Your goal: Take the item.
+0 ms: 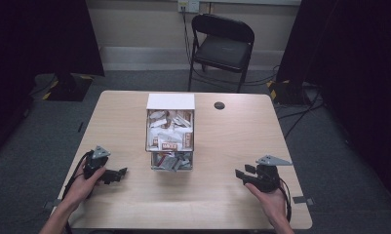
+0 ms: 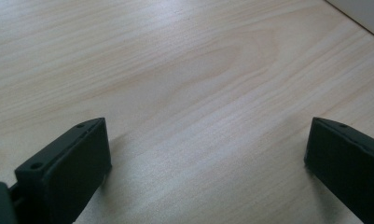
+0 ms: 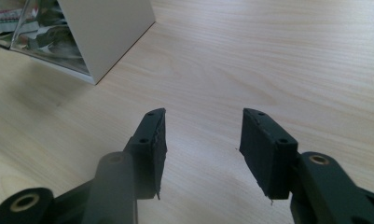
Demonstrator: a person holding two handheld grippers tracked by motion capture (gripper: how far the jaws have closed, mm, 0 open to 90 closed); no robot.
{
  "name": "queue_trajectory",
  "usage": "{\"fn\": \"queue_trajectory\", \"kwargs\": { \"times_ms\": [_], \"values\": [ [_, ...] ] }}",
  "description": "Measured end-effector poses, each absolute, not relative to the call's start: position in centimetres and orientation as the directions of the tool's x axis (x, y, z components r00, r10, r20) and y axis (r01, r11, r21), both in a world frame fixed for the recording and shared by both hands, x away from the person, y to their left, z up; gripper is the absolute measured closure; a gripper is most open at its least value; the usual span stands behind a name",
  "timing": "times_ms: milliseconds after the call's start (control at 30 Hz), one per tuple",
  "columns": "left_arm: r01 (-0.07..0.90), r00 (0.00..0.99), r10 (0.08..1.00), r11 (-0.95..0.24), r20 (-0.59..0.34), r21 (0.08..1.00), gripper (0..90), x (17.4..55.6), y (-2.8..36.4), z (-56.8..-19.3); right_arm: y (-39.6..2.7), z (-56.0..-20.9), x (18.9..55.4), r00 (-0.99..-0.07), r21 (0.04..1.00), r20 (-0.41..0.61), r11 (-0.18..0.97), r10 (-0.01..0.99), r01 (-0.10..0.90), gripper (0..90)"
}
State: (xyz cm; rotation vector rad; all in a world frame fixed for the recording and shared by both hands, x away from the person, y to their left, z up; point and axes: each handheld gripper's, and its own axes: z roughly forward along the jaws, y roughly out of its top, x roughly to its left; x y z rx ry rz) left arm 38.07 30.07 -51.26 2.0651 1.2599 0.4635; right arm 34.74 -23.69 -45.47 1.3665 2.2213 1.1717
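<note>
A clear two-tier box [image 1: 170,138] full of sachets and packets stands in the middle of the light wooden table [image 1: 232,146]; its white side and clear lower tier [image 3: 82,37] appear at the upper left of the right gripper view. My left gripper [image 1: 116,174] rests low at the table's front left, held in a hand, jaws wide open with bare wood between them [image 2: 208,140]. My right gripper [image 1: 243,174] sits at the front right, pointing left toward the box, open and empty [image 3: 203,126].
A small black round disc [image 1: 219,105] lies on the table behind and right of the box. A black folding chair [image 1: 222,46] stands beyond the far edge. Cables run over the grey carpet on the right.
</note>
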Motion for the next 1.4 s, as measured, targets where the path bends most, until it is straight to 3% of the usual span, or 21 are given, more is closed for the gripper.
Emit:
{"fn": "queue_trajectory", "kwargs": {
  "times_ms": [500,1400],
  "values": [
    [0.645,0.472,0.881,-0.313,-0.041,0.697,0.0,38.1,30.1,-51.3,-20.9,-44.3,34.5,-0.601,0.775,0.155,0.280,0.784,0.566,52.3],
    [0.644,0.472,0.881,-0.314,-0.040,0.697,0.0,38.1,30.1,-51.3,-11.7,-42.3,34.1,-0.794,0.824,0.161,0.363,0.586,0.434,60.8]
  ]
}}
